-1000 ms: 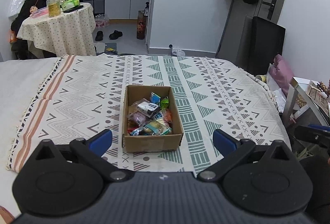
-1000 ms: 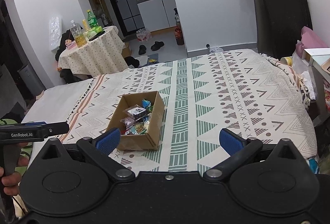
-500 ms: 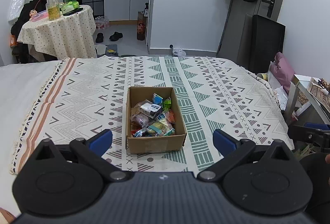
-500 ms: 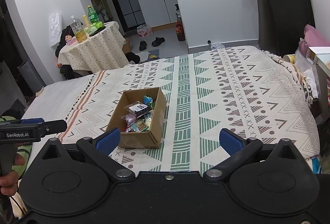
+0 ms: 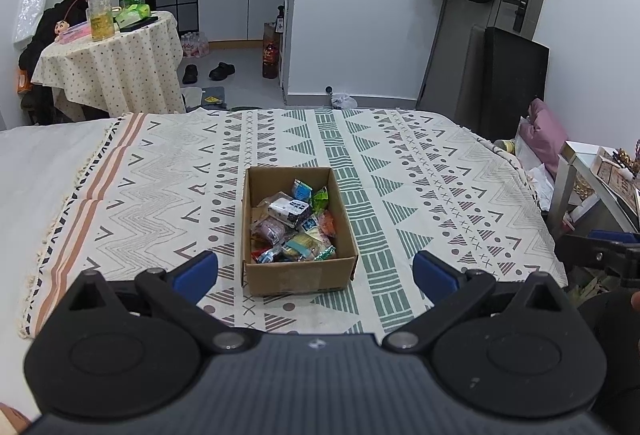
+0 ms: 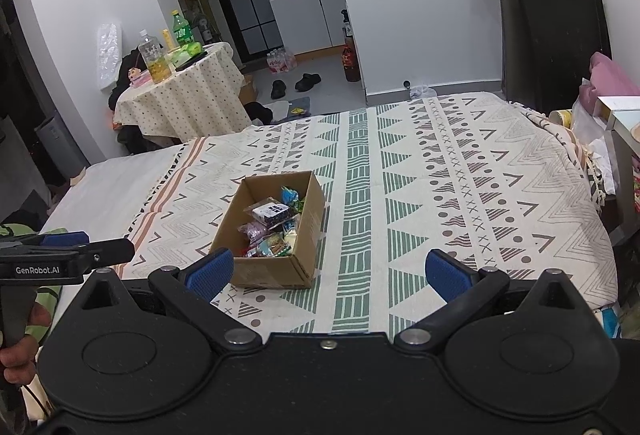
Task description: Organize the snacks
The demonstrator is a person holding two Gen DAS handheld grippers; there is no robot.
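Note:
A brown cardboard box [image 5: 298, 277] [image 6: 280, 269] sits on a patterned blanket [image 5: 400, 171] [image 6: 460, 175] spread over a bed. Several wrapped snacks [image 5: 294, 225] [image 6: 272, 227] lie piled inside it. My left gripper [image 5: 316, 273] stands open at the near edge of the bed, with the box's front wall between its blue pads and nothing held. My right gripper [image 6: 328, 271] is open too, just right of the box's near corner. The left gripper's side also shows at the left edge of the right wrist view, held by a hand [image 6: 16, 347].
A round table [image 5: 108, 67] [image 6: 180, 91] with bottles stands beyond the bed on the left. Shoes [image 5: 208, 71] lie on the floor by a kitchen doorway. A dark panel [image 5: 512, 83] leans on the far right wall; a small side table [image 5: 596, 175] and pink cushion stand right.
Both grippers have moved slightly forward and lower toward the box, which now appears a little larger and nearer. Their jaws have stayed wide apart.

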